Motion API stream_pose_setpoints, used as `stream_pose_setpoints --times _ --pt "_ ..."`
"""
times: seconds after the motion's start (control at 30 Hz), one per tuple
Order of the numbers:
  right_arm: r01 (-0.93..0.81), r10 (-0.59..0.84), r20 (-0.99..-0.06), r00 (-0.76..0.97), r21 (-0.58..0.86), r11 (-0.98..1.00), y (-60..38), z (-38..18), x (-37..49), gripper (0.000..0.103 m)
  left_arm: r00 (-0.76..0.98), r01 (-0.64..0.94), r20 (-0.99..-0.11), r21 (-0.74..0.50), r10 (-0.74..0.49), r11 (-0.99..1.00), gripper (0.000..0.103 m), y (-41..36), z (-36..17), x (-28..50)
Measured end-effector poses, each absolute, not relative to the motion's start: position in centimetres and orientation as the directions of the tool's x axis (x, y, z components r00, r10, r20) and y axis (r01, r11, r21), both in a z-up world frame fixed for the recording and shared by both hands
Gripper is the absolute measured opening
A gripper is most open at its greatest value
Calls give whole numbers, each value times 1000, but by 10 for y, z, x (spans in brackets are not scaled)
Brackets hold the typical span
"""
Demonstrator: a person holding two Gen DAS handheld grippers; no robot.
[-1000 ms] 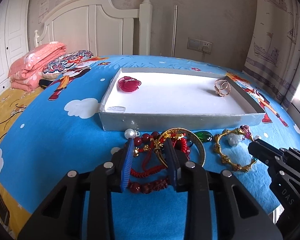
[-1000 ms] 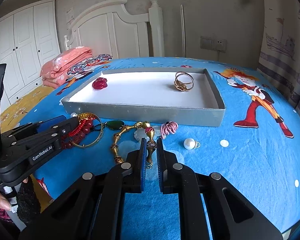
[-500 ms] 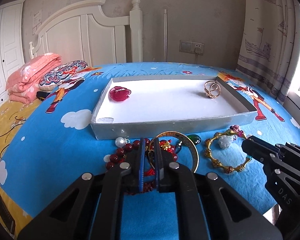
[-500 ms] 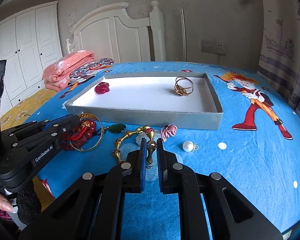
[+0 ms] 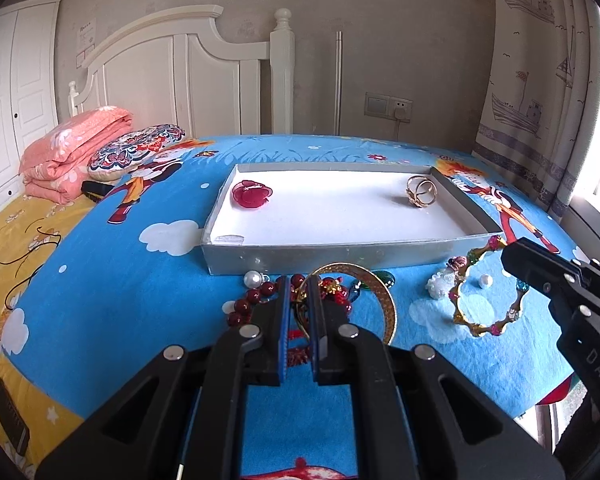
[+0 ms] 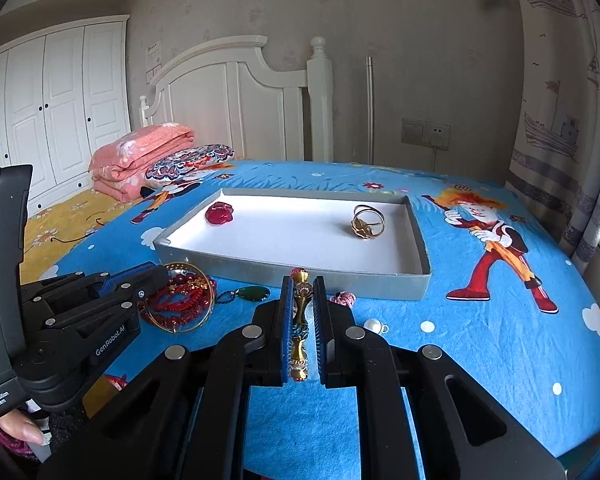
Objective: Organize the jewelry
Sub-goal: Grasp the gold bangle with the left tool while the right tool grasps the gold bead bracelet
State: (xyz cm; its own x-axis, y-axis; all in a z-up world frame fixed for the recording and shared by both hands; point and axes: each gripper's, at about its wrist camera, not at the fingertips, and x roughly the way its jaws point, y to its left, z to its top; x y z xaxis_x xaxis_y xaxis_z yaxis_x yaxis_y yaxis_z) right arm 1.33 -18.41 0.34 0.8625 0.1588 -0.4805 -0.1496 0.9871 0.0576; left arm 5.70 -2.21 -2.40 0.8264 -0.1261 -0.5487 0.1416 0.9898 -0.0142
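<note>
- One tray (image 5: 340,254), at 12 o'clock from the left gripper.
- Two pieces in the tray: one red brooch (image 5: 251,194) at its 9 o'clock end, one gold ring (image 5: 421,192) at its 3 o'clock end.
- Two gold bangles on the cloth: one plain hoop (image 5: 374,296), one jewelled (image 5: 482,298) at 3 o'clock from it.
- Two loose pearls: (image 5: 254,279) and (image 5: 486,279).
- One green pendant (image 6: 253,293).
- One red bead string (image 5: 256,296).
- Two grippers: left (image 5: 299,306), right (image 6: 302,304).
</note>
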Motion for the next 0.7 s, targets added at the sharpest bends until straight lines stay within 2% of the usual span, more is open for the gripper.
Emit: stream_pose_setpoints --times 0.7 --pt "-139 137 -457 879 30 990 -182 16 3 11 848 141 -516 3 -120 990 9 -22 -11 42"
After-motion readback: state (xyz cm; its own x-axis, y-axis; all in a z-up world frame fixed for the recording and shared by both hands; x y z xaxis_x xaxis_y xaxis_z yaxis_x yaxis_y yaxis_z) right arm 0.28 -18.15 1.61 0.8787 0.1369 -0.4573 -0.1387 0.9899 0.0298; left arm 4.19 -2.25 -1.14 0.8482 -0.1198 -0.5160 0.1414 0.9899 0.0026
